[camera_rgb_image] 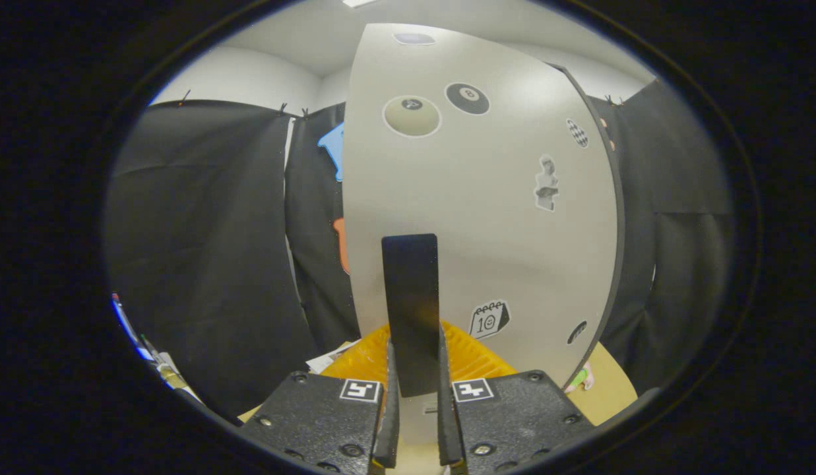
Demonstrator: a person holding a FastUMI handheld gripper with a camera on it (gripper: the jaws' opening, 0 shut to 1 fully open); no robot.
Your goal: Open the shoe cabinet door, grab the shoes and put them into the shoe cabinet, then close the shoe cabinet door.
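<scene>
The shoe cabinet door (pixel 487 218) is a pale grey panel with several stickers, standing close ahead of me. A black vertical handle (pixel 411 290) runs down its lower middle. My gripper (pixel 414 359) is shut on the handle, with the two black fingers (pixel 391 382) pressing on its left and right sides near its lower end. The door's dark edge shows along its right side. I cannot tell how far the door is swung.
A yellow ribbed object (pixel 477 359) lies low behind the handle, just beyond the fingers. Tan floor (pixel 609 389) and a small green item (pixel 579 379) lie to its right, and papers (pixel 325 361) to its left. Black cloth walls (pixel 203 264) hang on both sides.
</scene>
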